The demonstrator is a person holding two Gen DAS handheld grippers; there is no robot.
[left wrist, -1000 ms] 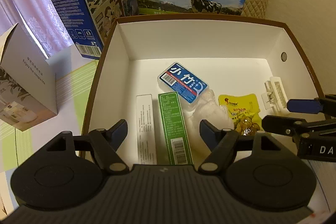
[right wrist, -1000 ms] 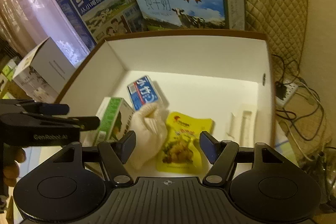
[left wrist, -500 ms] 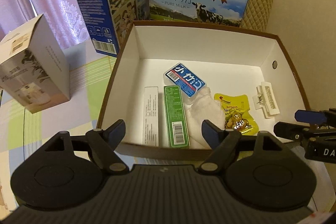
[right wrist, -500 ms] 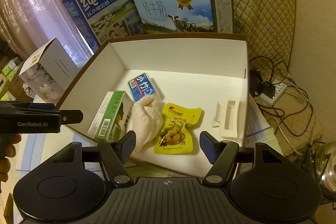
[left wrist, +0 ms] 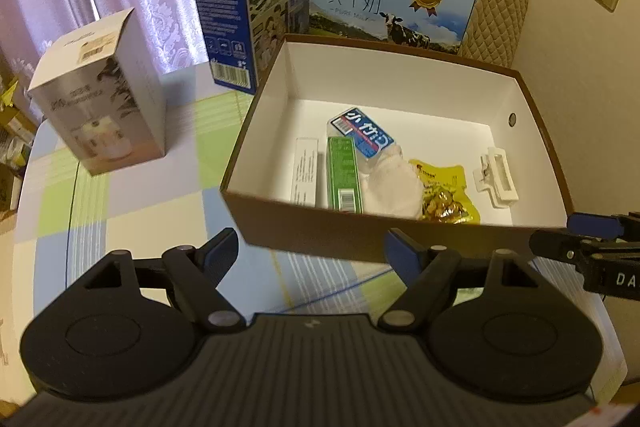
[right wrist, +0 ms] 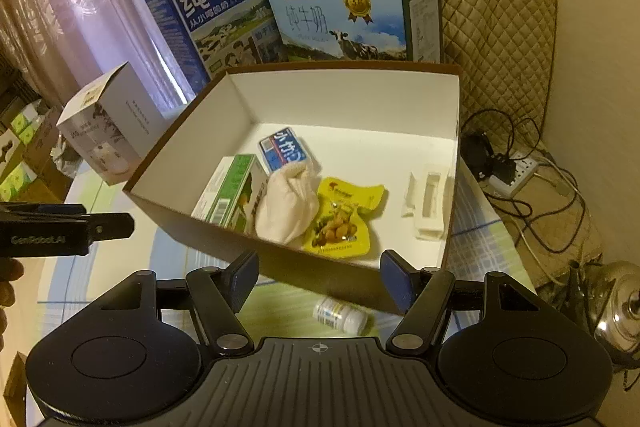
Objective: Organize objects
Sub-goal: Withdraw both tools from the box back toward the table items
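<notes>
Your left gripper (left wrist: 310, 253) hangs empty with its fingers apart, just short of the near wall of the box (left wrist: 400, 239); your right gripper (right wrist: 318, 277) is likewise spread and empty, beside that same wall. The box sits toward the far right of the table (left wrist: 132, 211). Inside, along the near wall, lie a green carton (right wrist: 234, 193), a white cloth bundle (right wrist: 286, 205) touching it, and a yellow snack pouch (right wrist: 340, 219) beside the bundle; a blue packet (right wrist: 284, 151) lies behind them, and a white clip (right wrist: 426, 205) rests by the right wall. A small white bottle (right wrist: 340, 317) lies on its side on the table, just outside the near wall, between your right gripper's fingers in view.
</notes>
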